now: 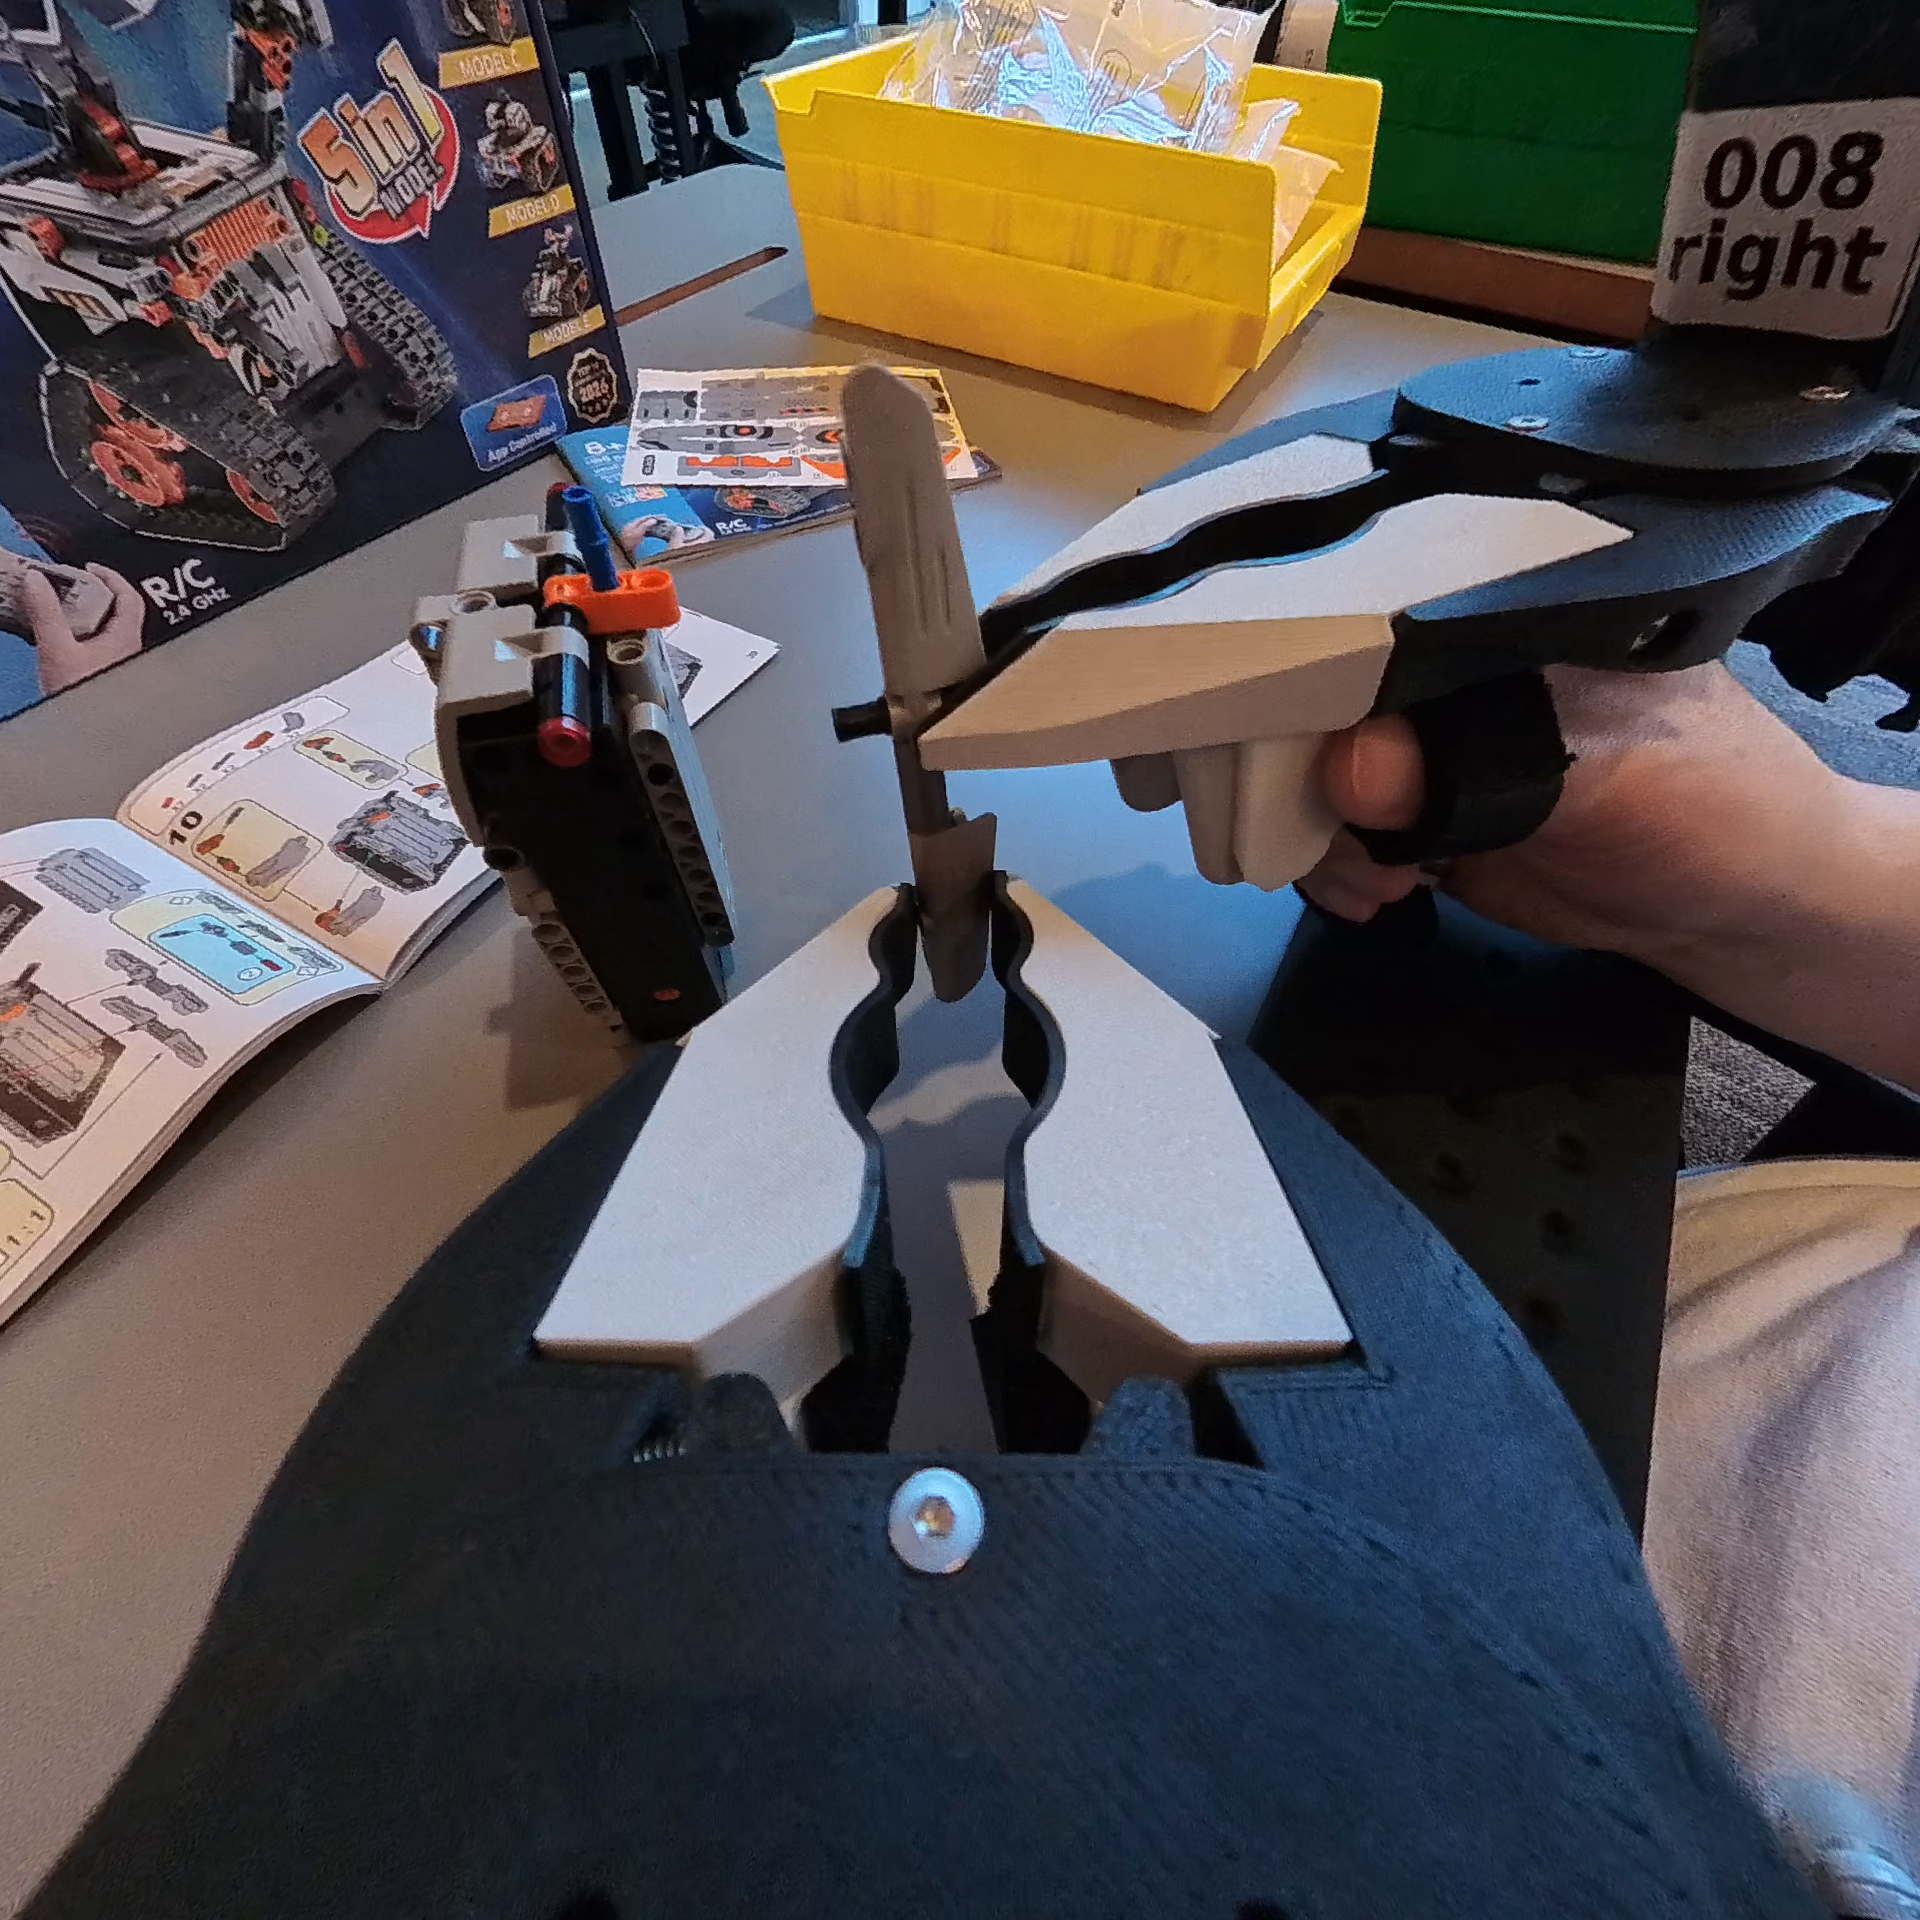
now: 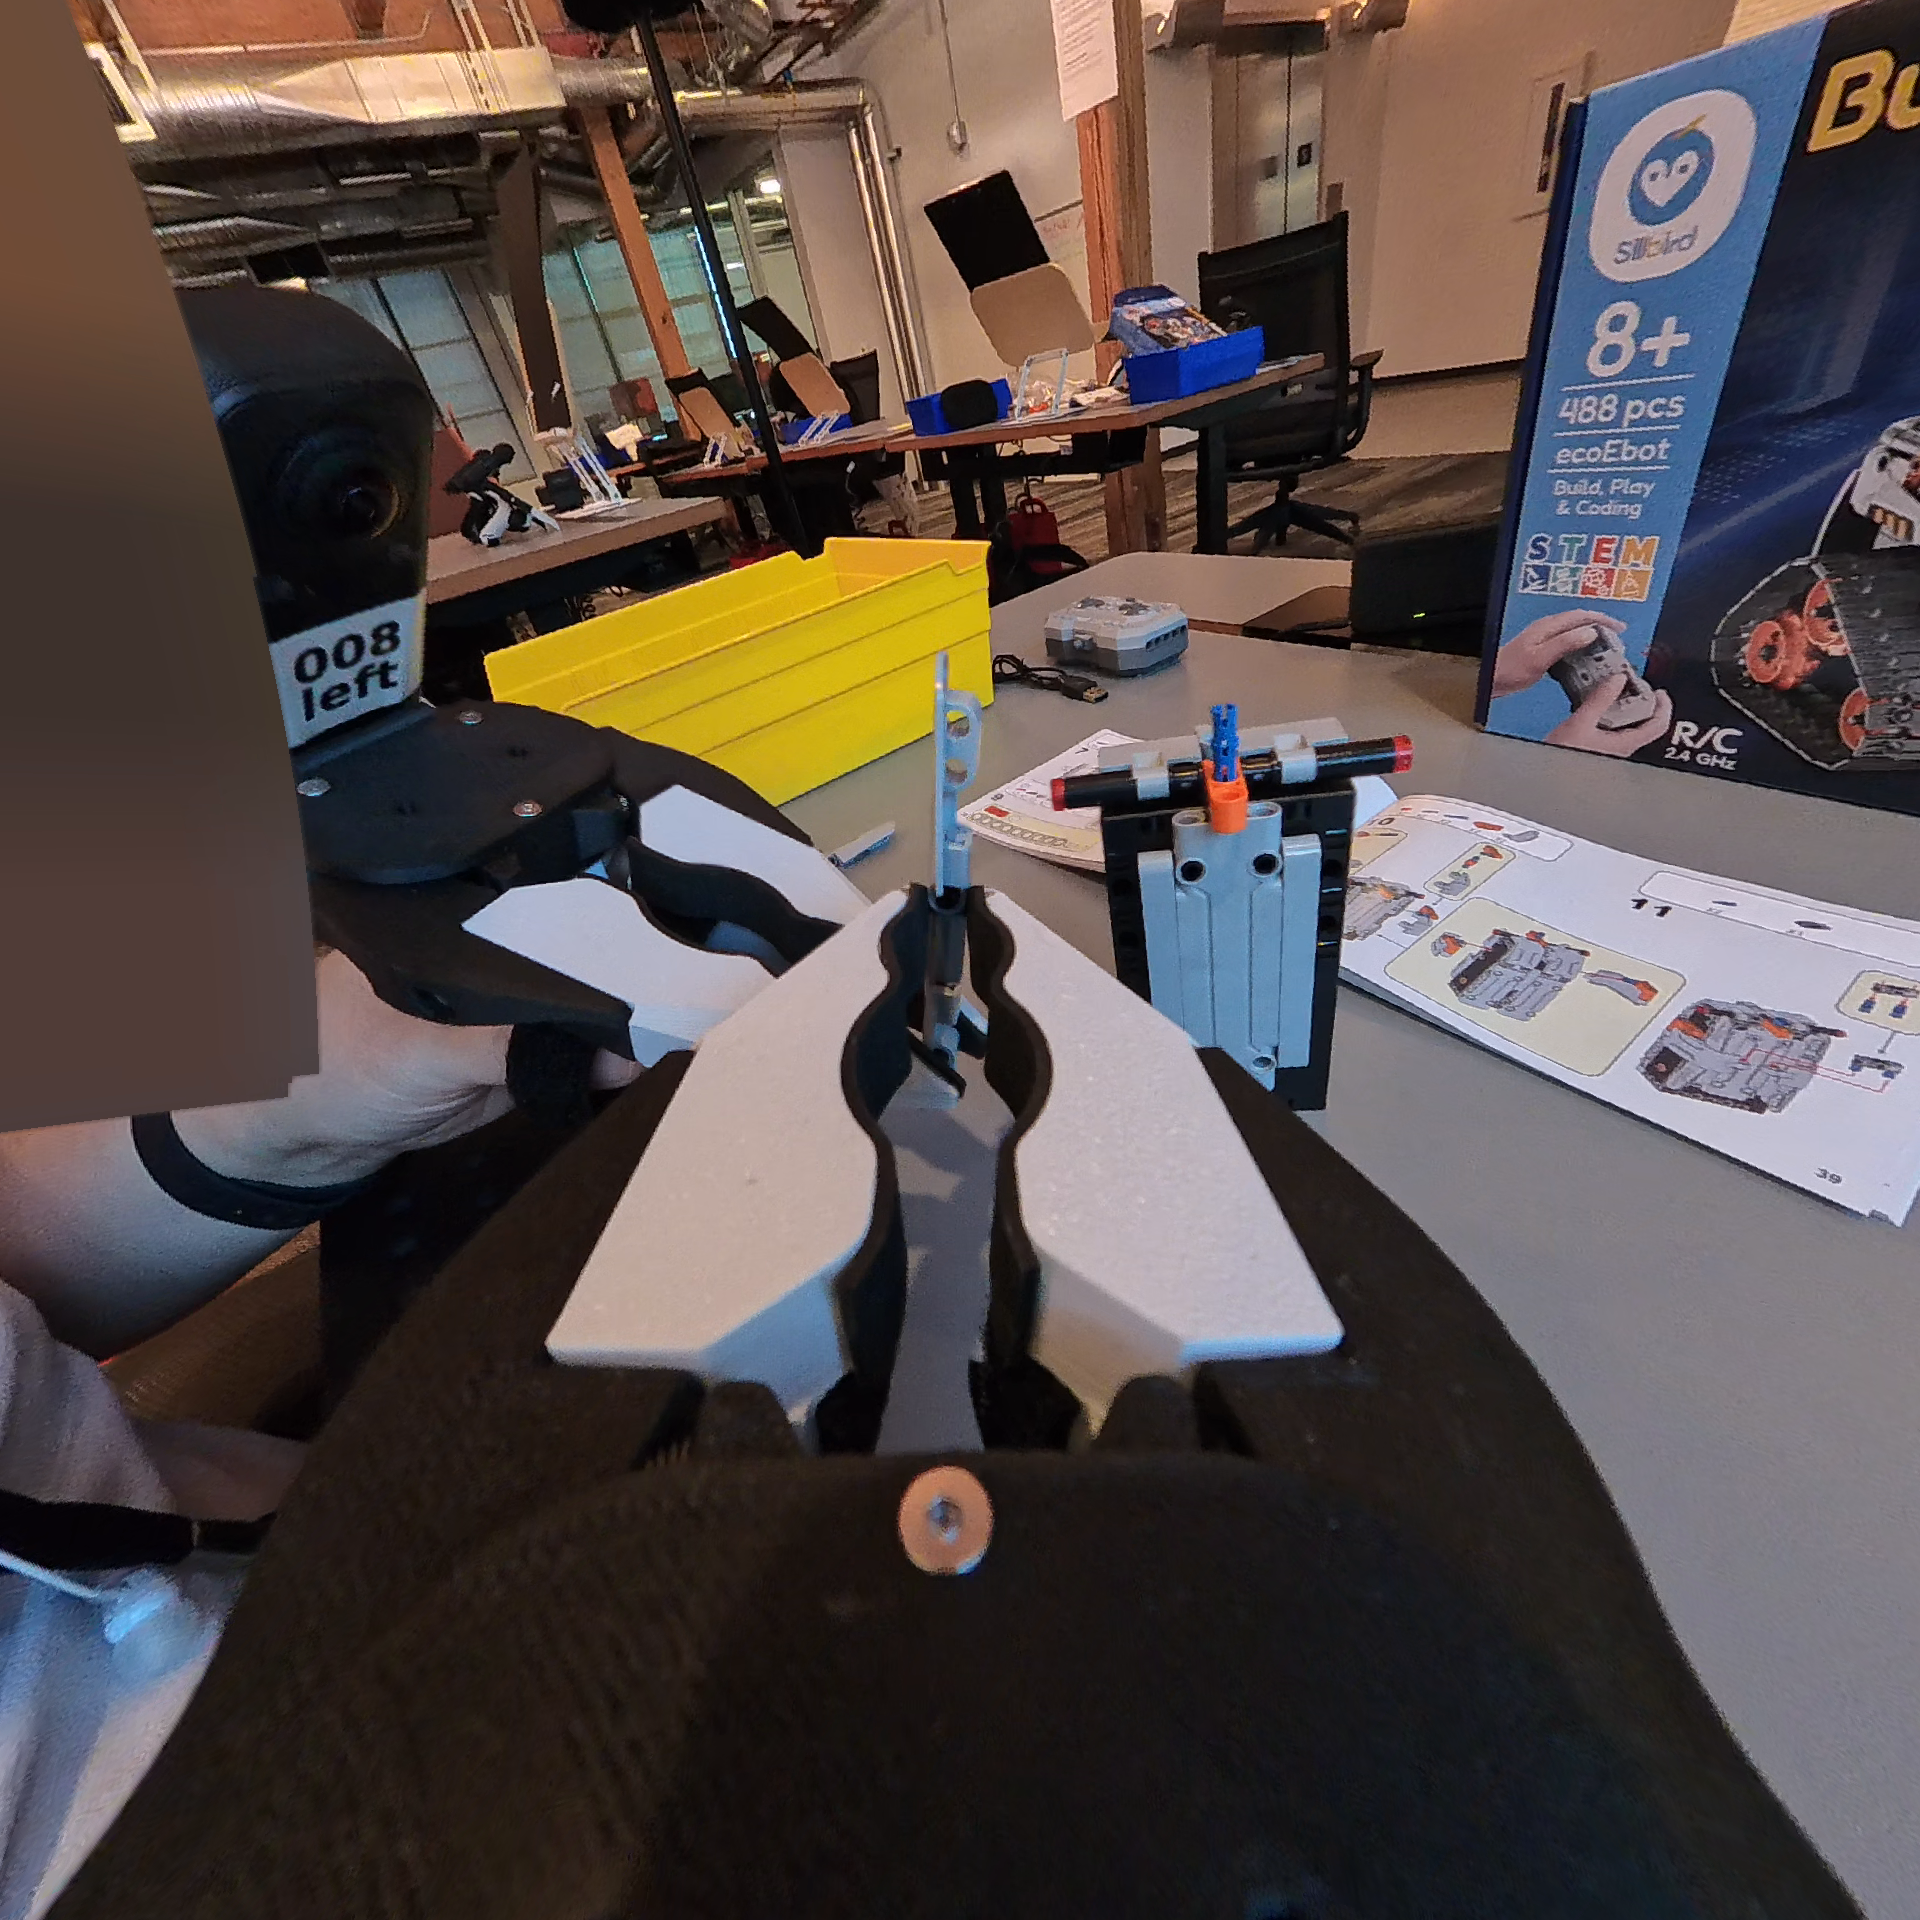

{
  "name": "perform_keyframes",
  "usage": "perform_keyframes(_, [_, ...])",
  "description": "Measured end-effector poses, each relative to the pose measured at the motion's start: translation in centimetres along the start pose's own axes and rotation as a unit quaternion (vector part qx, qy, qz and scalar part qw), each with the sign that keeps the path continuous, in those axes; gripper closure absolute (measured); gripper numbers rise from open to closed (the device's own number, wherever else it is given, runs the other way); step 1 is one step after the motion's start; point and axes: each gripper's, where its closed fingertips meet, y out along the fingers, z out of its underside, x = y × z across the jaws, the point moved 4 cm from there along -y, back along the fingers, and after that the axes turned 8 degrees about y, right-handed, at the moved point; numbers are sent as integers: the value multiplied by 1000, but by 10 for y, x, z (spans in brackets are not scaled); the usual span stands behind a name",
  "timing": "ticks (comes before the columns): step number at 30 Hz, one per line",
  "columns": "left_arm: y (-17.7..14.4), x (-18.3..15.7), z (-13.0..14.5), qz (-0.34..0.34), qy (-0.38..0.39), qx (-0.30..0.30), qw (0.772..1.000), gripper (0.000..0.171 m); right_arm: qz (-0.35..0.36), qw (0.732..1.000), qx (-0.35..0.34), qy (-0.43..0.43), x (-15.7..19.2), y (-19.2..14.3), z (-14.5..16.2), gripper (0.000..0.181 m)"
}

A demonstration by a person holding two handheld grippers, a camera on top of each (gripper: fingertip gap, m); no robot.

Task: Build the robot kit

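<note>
1. At the left tongs (image 1: pixel 951 909): closed on the lower end of a grey panel piece (image 1: pixel 912 561), held upright above the bench (image 1: pixel 312 1195).
2. At the right tongs (image 1: pixel 914 732): closed sideways on the same piece mid-length, beside a protruding black pin (image 1: pixel 857 720).
3. Just left: a standing grey-and-black brick assembly (image 1: pixel 592 831), touching an open instruction booklet (image 1: pixel 208 904).
4. Behind: a yellow bin (image 1: pixel 1039 270).
</note>
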Motion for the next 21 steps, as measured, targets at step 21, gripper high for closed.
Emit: perform_keyframes(21, [-42, 63, -11, -64, 10, -49, 997, 143, 68, 995, -34, -69, -23, -5, -1, 177])
